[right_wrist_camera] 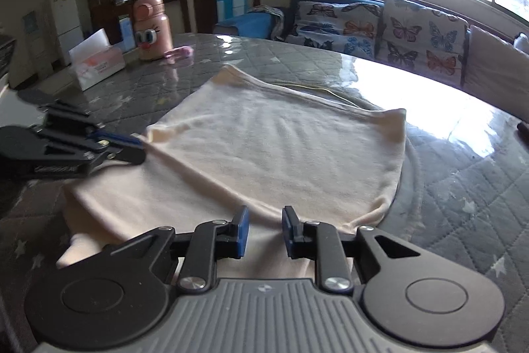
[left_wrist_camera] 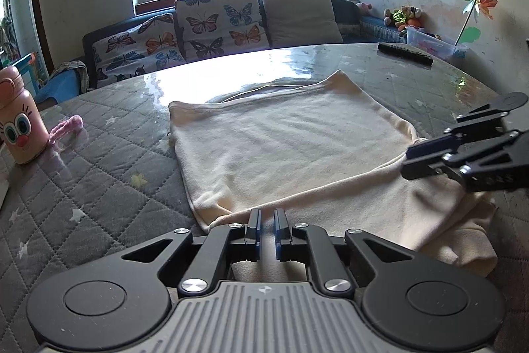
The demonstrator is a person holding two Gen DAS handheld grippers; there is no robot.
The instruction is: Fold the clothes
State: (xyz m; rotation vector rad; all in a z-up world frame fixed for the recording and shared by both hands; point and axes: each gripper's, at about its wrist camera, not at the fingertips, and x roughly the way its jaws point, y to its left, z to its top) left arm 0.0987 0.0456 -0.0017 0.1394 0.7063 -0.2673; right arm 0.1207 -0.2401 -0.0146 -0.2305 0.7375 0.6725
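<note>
A cream garment [left_wrist_camera: 291, 148] lies half folded on the quilted tabletop [left_wrist_camera: 99, 174], its near edge between the nearly closed left claw [left_wrist_camera: 267, 229] and the slightly parted right claw [right_wrist_camera: 264, 232].

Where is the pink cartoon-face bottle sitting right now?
The pink bottle stands upright on the quilted table, far left in the left wrist view, left of the cream garment, with a tissue box beside it.
</note>
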